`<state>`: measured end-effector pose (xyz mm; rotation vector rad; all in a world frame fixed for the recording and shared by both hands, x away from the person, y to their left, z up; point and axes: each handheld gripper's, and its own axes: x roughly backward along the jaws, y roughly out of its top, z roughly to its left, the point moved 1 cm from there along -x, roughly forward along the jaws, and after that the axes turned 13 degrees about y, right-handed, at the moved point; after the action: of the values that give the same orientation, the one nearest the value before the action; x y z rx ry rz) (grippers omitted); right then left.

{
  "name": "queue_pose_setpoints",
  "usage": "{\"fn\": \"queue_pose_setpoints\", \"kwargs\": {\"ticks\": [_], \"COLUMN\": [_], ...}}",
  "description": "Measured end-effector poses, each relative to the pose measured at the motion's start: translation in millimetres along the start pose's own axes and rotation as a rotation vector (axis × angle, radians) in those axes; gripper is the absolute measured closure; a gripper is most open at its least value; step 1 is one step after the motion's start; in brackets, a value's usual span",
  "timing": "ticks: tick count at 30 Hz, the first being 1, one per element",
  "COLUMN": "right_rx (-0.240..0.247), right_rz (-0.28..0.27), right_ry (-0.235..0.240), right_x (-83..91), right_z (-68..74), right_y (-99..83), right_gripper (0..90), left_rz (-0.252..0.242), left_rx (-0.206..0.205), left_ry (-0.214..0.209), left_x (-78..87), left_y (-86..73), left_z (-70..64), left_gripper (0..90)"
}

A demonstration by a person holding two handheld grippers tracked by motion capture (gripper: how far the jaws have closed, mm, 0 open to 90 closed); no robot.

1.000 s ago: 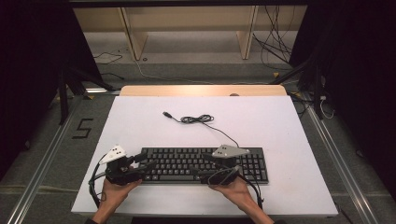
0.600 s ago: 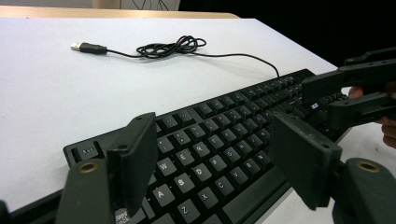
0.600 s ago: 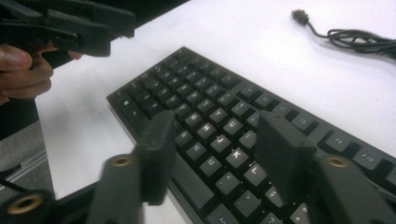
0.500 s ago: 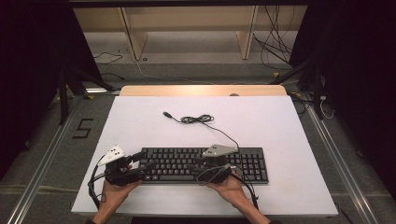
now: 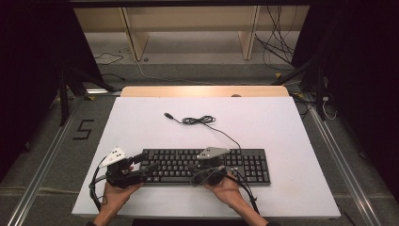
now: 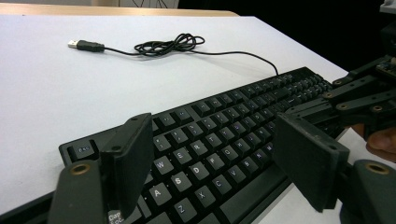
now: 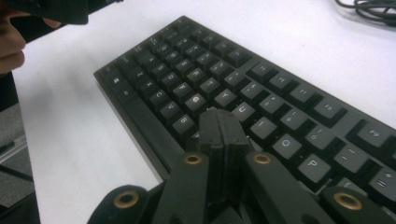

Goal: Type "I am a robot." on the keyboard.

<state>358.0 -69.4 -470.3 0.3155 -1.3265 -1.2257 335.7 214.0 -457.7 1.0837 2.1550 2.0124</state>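
One black full-size keyboard (image 5: 204, 165) lies along the near edge of the white bench (image 5: 282, 127). Left gripper (image 6: 219, 163) fingers spread wide over its left end, empty; right gripper (image 7: 223, 135) fingers closed together, apparently touching mid-row keys. Black coiled USB cable (image 5: 197, 120) beyond.

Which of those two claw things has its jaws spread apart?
The left hand-held gripper: its jaws stand wide apart over the keyboard's left end. The right hand-held gripper has its jaws pressed together.
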Motion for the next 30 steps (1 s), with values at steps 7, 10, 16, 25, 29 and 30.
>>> {"fn": "queue_pose_setpoints", "kwargs": {"ticks": [7,10,16,25,29,30], "right_rx": [-0.004,-0.006,-0.008,0.032,0.018,0.01], "right_rz": [0.038,0.048,0.07,0.097,0.093,0.09], "right_ry": [-0.012,-0.016,-0.018,-0.049,-0.049,-0.047], "right_x": [-10.9,-13.1,-17.8,-24.4,-23.7,-23.2], "right_z": [-2.0,-3.1,-3.4,-0.1,-0.4,-0.3], "right_y": [-1.3,-1.8,-3.6,-7.0,-6.8,-6.8], "right_gripper": [90.0,90.0,90.0,90.0,90.0,90.0], "left_rz": [-0.001,-0.002,-0.001,0.001,-0.001,-0.001], "left_rx": [0.0,-0.001,-0.002,-0.005,-0.005,-0.006], "left_ry": [0.001,0.001,0.002,0.004,0.005,0.006], "left_x": [0.2,0.1,0.1,-0.1,0.1,0.0], "left_y": [0.0,0.0,0.0,-0.3,-0.2,-0.2], "left_z": [0.0,-0.2,-0.2,-0.2,0.2,0.4], "left_gripper": [28.6,28.6,28.6,28.5,28.4,28.3]}}
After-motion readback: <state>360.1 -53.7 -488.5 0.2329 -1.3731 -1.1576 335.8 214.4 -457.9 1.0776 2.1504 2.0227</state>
